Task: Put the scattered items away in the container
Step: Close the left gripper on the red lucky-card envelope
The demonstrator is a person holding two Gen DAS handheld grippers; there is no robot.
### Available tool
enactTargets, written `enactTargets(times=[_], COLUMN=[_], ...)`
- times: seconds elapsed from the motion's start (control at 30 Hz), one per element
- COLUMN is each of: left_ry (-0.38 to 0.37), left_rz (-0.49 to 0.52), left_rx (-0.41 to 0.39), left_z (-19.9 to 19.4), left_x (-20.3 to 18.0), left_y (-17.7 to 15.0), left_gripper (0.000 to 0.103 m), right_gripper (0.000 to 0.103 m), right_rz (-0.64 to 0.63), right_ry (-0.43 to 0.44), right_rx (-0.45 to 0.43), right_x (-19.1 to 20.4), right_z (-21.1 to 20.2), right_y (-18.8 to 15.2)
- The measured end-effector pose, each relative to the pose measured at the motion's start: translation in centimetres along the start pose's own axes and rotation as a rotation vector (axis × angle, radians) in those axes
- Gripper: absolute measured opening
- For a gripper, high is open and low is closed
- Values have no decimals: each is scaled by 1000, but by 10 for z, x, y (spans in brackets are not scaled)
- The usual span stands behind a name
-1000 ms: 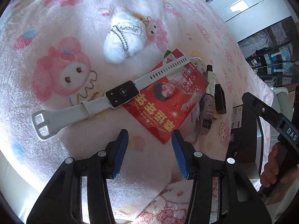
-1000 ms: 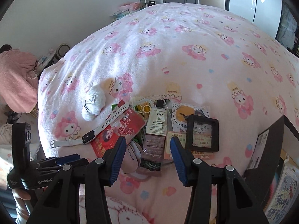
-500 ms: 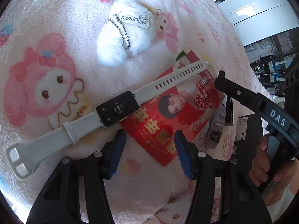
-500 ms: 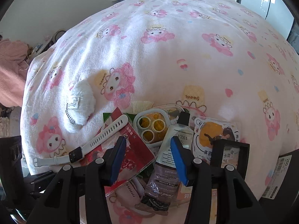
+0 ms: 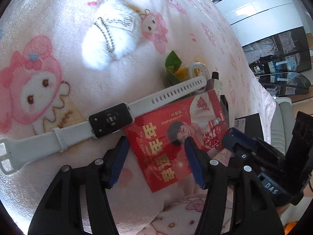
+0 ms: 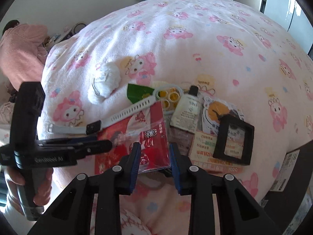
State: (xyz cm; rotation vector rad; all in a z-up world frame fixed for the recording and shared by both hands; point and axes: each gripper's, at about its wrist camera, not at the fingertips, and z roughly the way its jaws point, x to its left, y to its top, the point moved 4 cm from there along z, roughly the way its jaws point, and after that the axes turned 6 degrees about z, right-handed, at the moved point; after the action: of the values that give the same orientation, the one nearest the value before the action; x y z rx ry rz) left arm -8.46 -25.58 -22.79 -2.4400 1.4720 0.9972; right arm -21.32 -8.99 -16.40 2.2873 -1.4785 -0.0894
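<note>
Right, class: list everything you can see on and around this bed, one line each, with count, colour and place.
bedspread: one, pink cartoon print, under everything
plush keychain: one, white, left of pile
watch: one, white strap, black face, partly on the card
red card: one, clear-sleeved, pile front
green packet: one, behind the watch strap
ring tray: one, white, yellow rings, behind the card
tube: one, white, black cap, centre
square frame: one, black, right
container: one, black, right edge
person: one, pink top, far left
left hand-held gripper: black, blue pads, just opening, above the card
right hand-held gripper: just closing, gripping the card
</note>
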Motion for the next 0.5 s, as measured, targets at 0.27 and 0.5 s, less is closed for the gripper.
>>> enactTargets(times=[0.27,0.5], left_ry=[68,80], left_rz=[15,40], left_rx=[16,41], left_z=[-7,2], left_x=[-2,-13], left_y=[-5,-8], left_gripper=[60,60], right_gripper=[26,26], right_rz=[110,213], right_ry=[-11,85], right_rx=[24,22], right_x=[-32,-40], right_z=[-11,11], right_y=[-35,-26])
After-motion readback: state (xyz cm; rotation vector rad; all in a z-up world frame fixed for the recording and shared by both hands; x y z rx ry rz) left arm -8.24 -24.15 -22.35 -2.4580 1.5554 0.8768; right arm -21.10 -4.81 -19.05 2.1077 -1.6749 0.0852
